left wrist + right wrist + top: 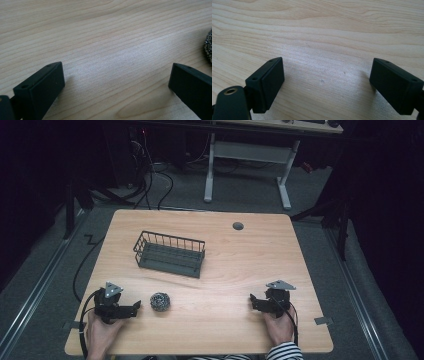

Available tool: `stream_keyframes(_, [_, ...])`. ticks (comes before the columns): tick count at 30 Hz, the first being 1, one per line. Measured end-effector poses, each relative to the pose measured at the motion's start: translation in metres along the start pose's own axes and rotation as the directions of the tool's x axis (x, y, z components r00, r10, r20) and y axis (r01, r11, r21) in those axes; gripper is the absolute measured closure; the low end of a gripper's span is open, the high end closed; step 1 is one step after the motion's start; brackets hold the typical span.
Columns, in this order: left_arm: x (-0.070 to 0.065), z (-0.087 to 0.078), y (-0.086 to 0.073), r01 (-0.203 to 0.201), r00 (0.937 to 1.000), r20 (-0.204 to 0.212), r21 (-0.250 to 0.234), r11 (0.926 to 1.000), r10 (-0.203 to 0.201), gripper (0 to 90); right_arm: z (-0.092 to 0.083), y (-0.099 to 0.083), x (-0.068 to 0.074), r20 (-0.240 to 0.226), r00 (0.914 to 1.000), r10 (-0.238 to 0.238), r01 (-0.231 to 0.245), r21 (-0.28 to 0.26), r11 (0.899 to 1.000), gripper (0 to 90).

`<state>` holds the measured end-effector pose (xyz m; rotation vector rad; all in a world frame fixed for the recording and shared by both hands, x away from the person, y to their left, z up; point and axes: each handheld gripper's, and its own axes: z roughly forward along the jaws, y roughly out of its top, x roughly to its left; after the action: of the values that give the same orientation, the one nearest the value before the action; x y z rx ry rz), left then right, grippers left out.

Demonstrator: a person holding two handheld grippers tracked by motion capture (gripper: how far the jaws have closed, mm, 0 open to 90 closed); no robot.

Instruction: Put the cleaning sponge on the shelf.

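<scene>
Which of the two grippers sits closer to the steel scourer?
The left gripper, at the table's near-left: the scourer lies just beyond its open jaws. The right gripper rests across the table, far from it.

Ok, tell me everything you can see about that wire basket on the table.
The wire basket is a dark grey, rectangular metal rack: thin upright bars form its four walls under a top rail, above a darker solid-looking base. It looks empty and stands upright, set at a slight angle on the light wooden table, left of centre and toward the far side. Nothing but the table touches it. The steel wool scrubber lies apart on the near side, and the left gripper and right gripper sit well clear.
</scene>
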<state>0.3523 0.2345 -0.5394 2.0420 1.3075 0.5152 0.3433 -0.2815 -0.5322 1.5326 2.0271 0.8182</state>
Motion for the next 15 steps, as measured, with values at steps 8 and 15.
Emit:
stream_keyframes(8, [0.0001, -0.0007, -0.0005, 0.000, 1.0000, -0.005, -0.006, 1.0000, 0.000, 1.8, -0.0003, -0.0002, -0.0006, -0.006, 1.0000, -0.006, 0.006, 0.000, 1.000, 12.6])
stream_keyframes(15, [0.0006, -0.0018, -0.0008, 0.004, 1.0000, -0.006, -0.011, 0.9999, -0.004, 5.7, -0.0015, -0.0012, -0.0019, -0.002, 1.0000, -0.003, 0.003, -0.008, 1.000, 16.2])
